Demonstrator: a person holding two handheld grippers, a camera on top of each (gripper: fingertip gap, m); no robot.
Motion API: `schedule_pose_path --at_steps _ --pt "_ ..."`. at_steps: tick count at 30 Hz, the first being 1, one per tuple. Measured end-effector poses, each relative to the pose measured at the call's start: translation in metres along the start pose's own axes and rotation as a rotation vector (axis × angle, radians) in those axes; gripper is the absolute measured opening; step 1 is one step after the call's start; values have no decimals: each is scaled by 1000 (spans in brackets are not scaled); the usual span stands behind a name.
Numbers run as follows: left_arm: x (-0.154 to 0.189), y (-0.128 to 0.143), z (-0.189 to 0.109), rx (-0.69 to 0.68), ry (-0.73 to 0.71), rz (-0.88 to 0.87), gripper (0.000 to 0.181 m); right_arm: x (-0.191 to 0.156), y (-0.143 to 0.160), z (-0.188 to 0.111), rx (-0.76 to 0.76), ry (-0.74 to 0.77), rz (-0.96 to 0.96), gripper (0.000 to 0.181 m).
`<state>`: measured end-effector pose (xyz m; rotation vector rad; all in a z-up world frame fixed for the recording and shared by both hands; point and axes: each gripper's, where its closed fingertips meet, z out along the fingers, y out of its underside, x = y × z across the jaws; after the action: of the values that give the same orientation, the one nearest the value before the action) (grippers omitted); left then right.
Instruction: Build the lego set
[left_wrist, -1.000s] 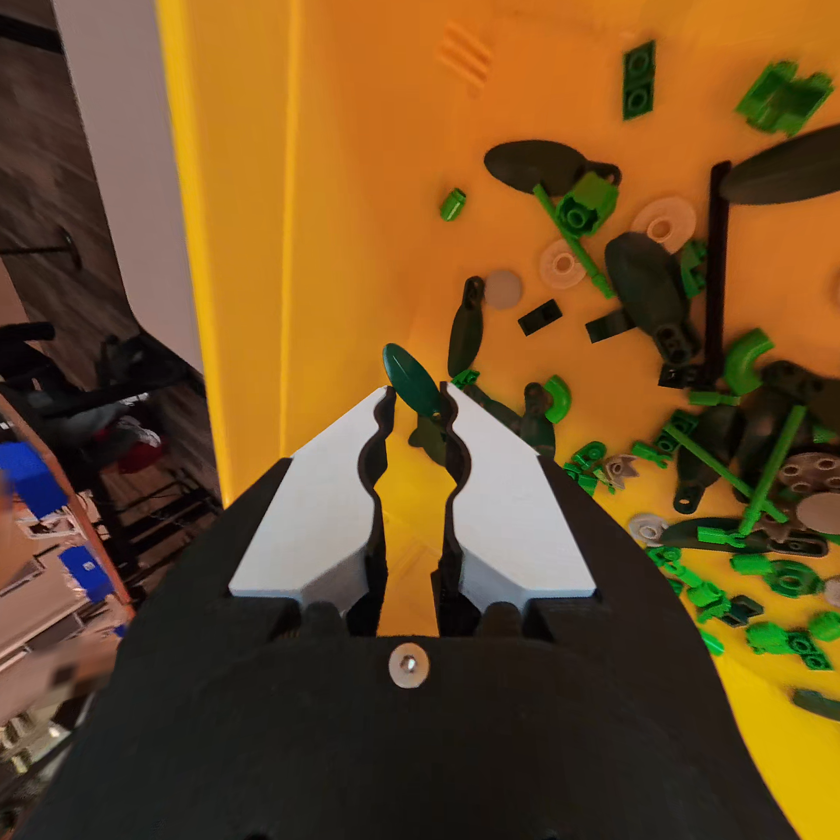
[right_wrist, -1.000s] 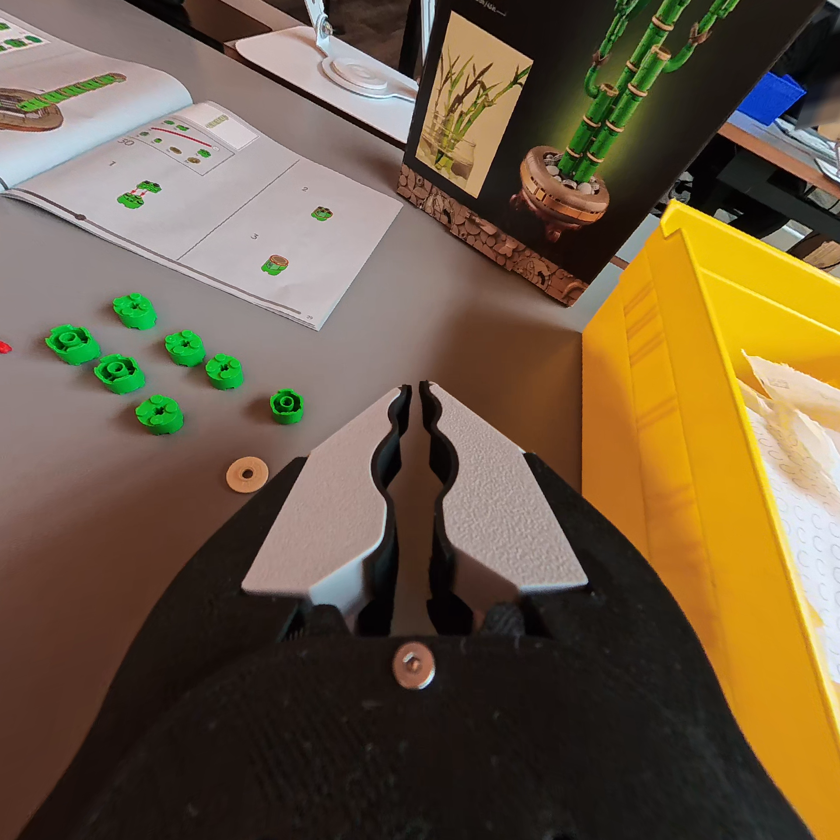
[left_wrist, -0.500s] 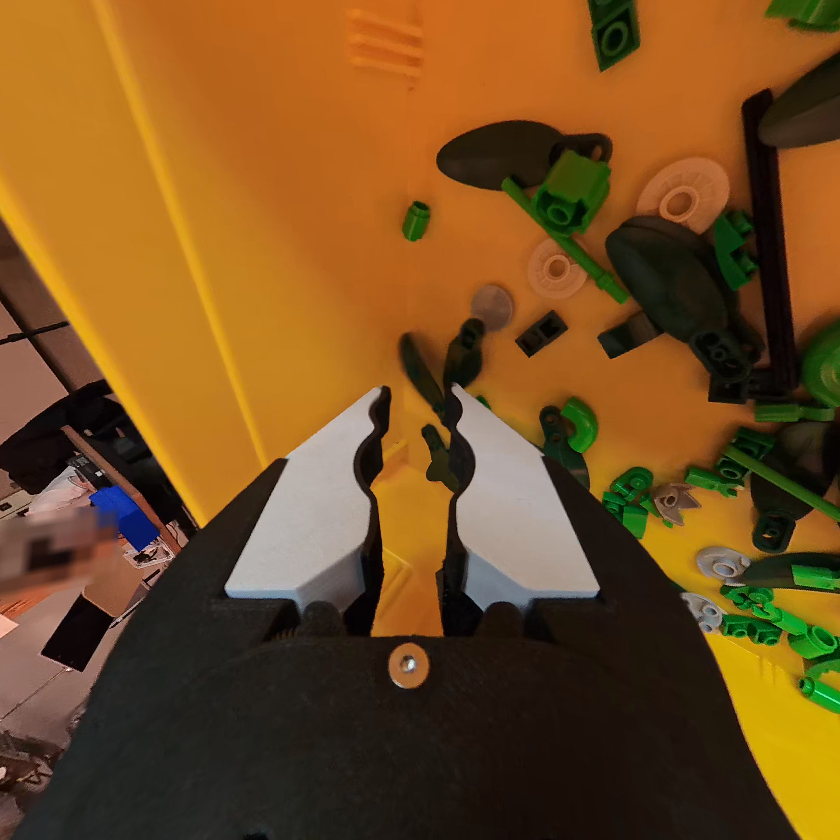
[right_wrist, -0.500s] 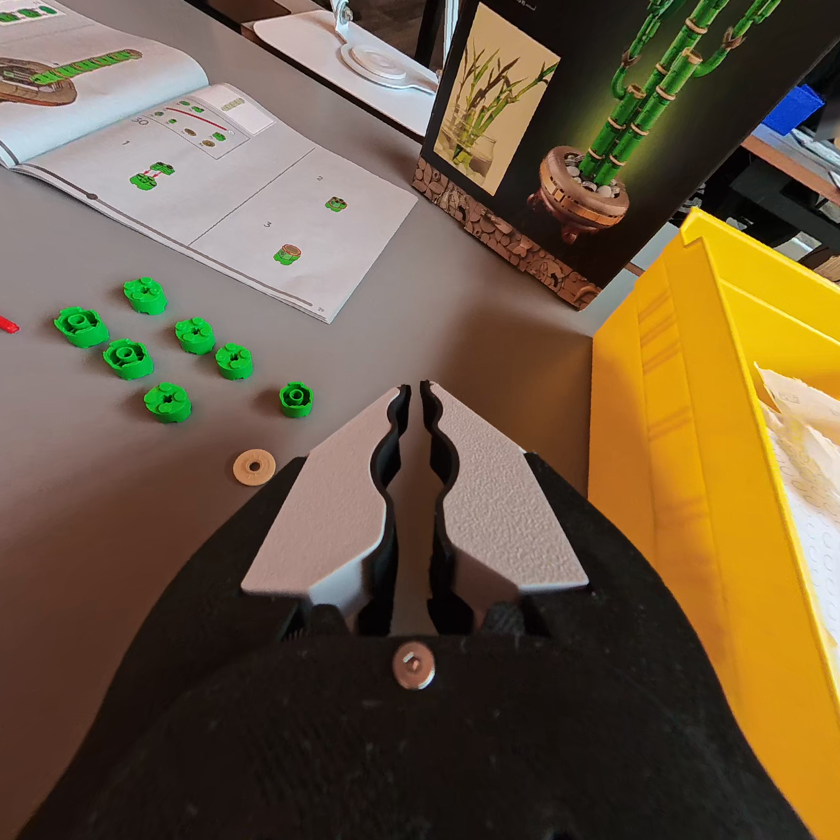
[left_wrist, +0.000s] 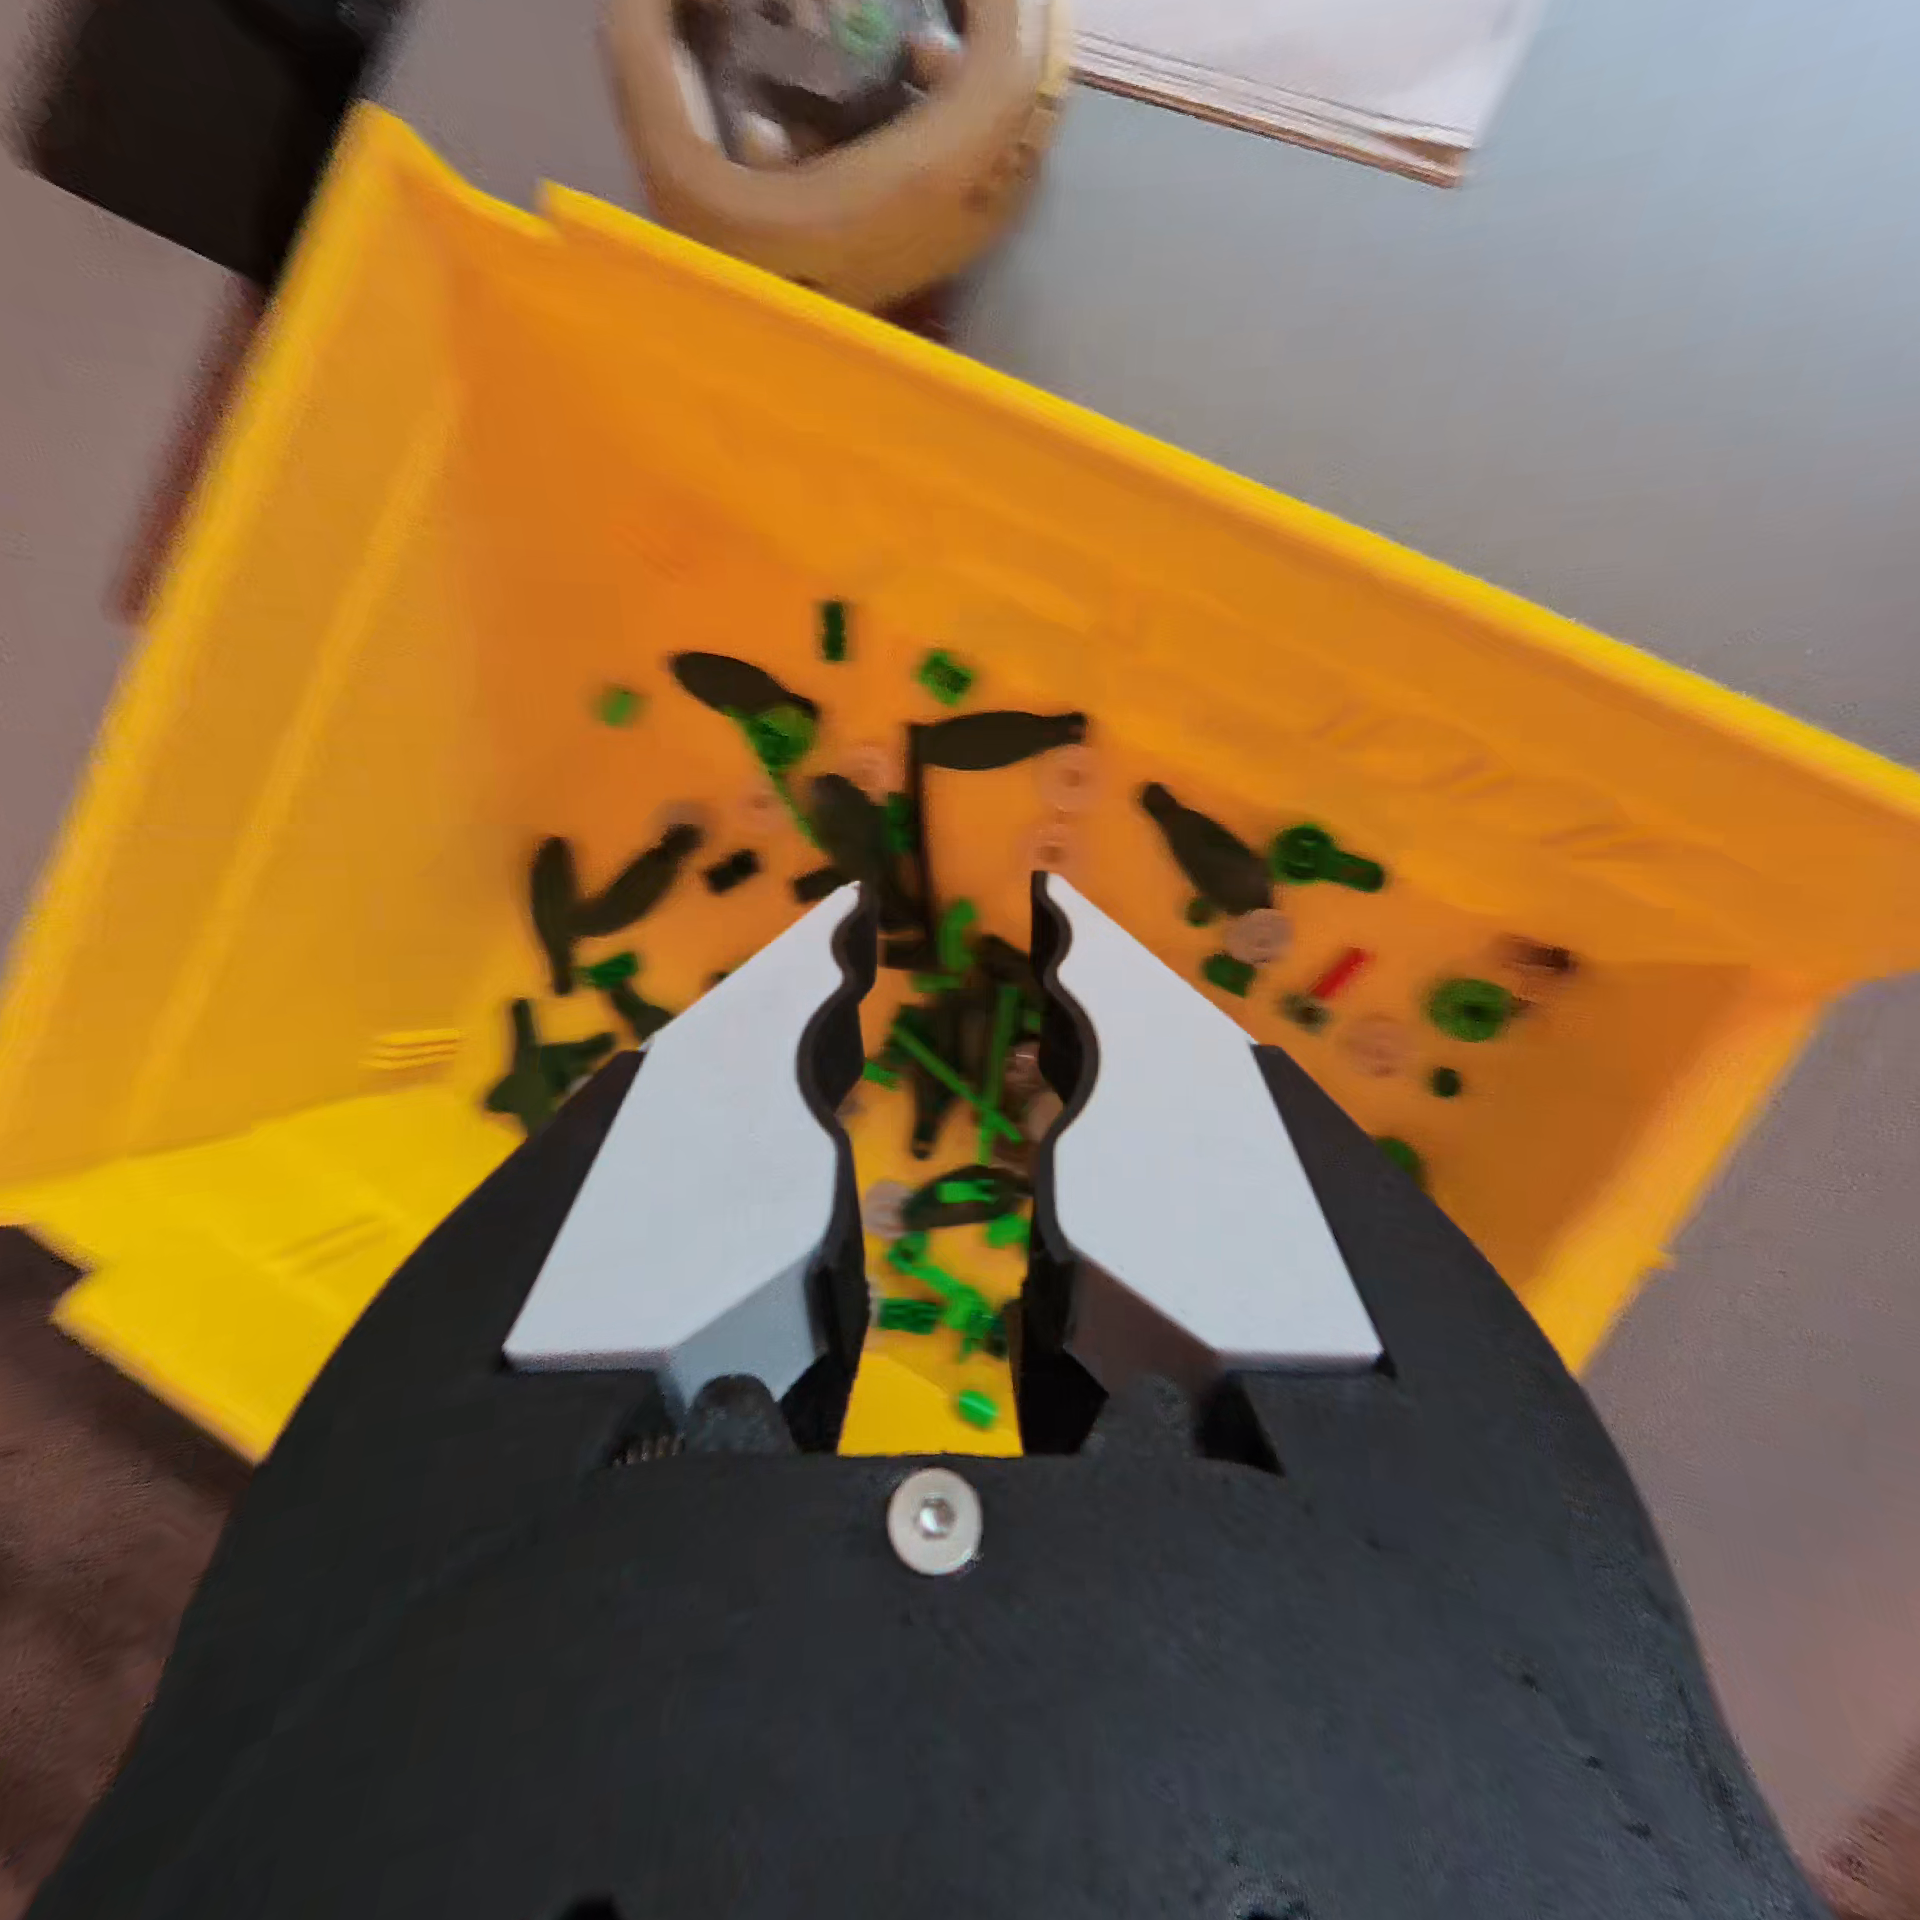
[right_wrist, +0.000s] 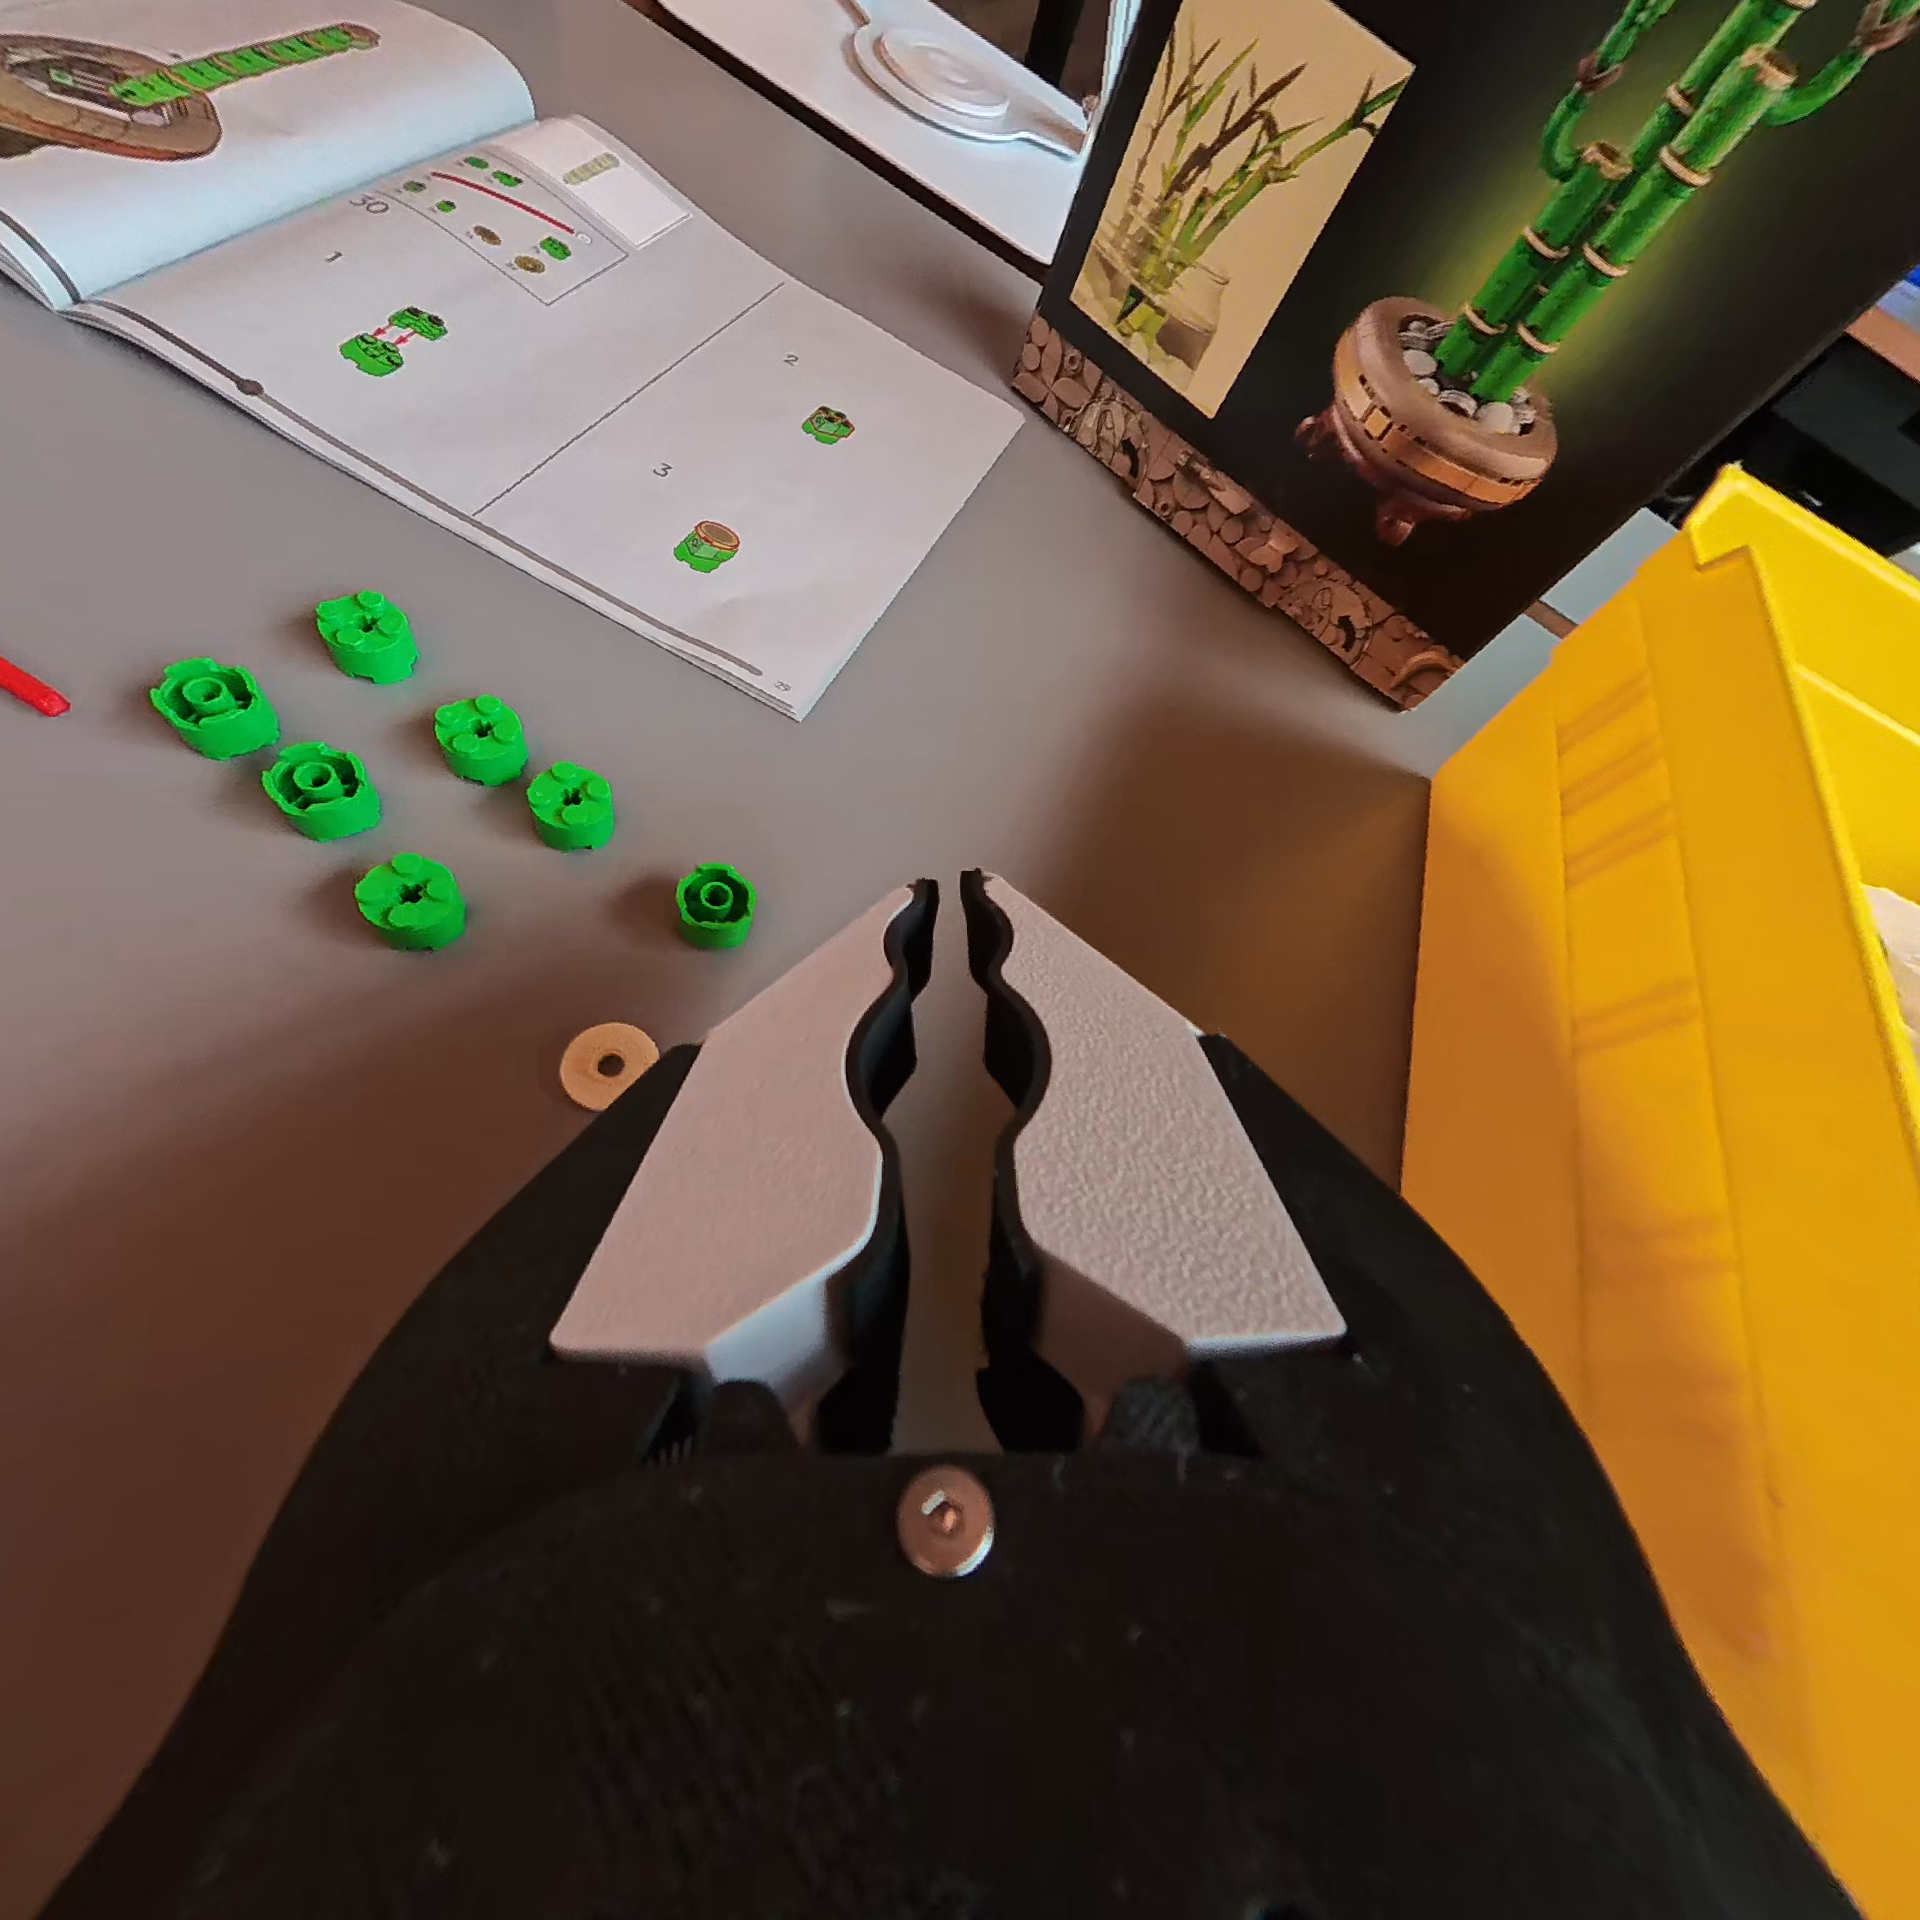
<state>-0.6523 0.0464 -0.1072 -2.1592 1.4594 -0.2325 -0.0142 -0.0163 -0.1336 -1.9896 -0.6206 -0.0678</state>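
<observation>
My left gripper (left_wrist: 948, 891) is open and empty, held high over a yellow bin (left_wrist: 312, 582). Several loose green, dark green and tan lego pieces (left_wrist: 935, 1039) lie on the bin's floor; this view is blurred. My right gripper (right_wrist: 948, 885) is shut and empty, just above the grey table (right_wrist: 208, 1195). Several bright green round bricks (right_wrist: 478, 738) lie on the table to its left, the nearest one (right_wrist: 715, 904) close to the left fingertip. A tan round tile with a hole (right_wrist: 608, 1062) lies beside the left finger.
An open instruction booklet (right_wrist: 582, 395) lies at the back left, and the set's box (right_wrist: 1455, 260) stands behind. A second yellow bin (right_wrist: 1662, 1143) with white paper stands at the right. A red piece (right_wrist: 31, 686) lies at the far left. A tan round pot base (left_wrist: 831, 135) sits behind the parts bin. The tips of one gripper are about 65 cm away from the tips of the other.
My left gripper let go of a dark green leaf piece, rose out of the bin and opened wider. My right gripper moved slightly lower and closer to the bricks, still shut.
</observation>
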Motion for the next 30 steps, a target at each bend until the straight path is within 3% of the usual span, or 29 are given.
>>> schedule_pose_path --at_steps 6,12,30 --pt "27 11 24 -76 53 56 31 -6 -1 0 -3 -8 -23 6" --pt "24 21 49 -119 71 60 31 -4 -3 -4 15 -1 -4 6" --pt "19 24 60 -176 138 8 22 -6 2 -3 -10 -9 -25 7"
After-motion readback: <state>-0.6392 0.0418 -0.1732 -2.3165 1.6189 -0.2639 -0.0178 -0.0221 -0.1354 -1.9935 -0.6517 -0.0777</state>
